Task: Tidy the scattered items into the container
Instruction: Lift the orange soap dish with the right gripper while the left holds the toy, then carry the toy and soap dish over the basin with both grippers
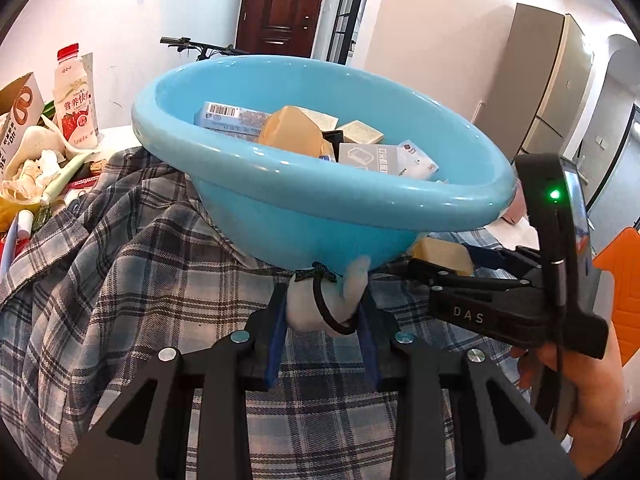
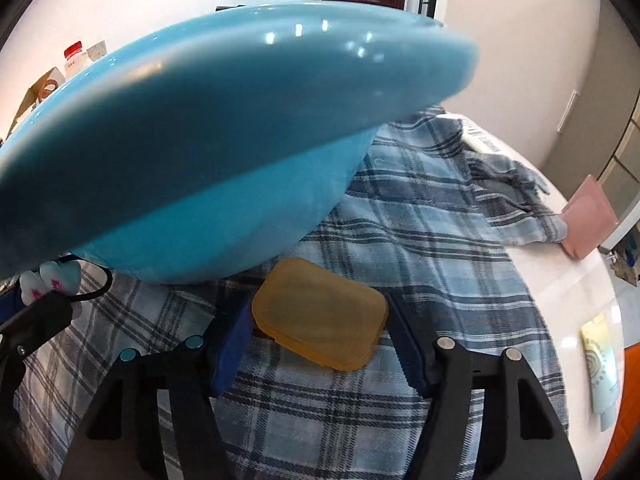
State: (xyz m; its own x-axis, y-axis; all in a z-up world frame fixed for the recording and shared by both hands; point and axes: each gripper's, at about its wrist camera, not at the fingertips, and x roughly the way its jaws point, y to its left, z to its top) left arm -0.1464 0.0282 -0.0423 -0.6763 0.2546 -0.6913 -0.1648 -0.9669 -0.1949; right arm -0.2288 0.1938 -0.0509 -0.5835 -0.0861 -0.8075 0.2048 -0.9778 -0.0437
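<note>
Blue-grey plaid cloth (image 2: 420, 216) covers the white surface (image 2: 560, 280); right edge bare. Glossy light-blue plastic basin (image 1: 280, 216), part-filled with boxes, overhangs both tools. Right hand-held gripper (image 2: 320, 324) brackets flat translucent amber plastic case (image 2: 320, 316). Left hand-held gripper (image 1: 324, 312) pinches small white soft item with black loop (image 1: 320, 304).

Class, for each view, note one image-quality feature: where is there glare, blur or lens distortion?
Left wrist view: fisheye bends the door and fridge; black corners; bowl contents sharp. Right wrist view: small white glare spots on the bowl rim, its near wall soft and dark; the amber box is sharper.
</note>
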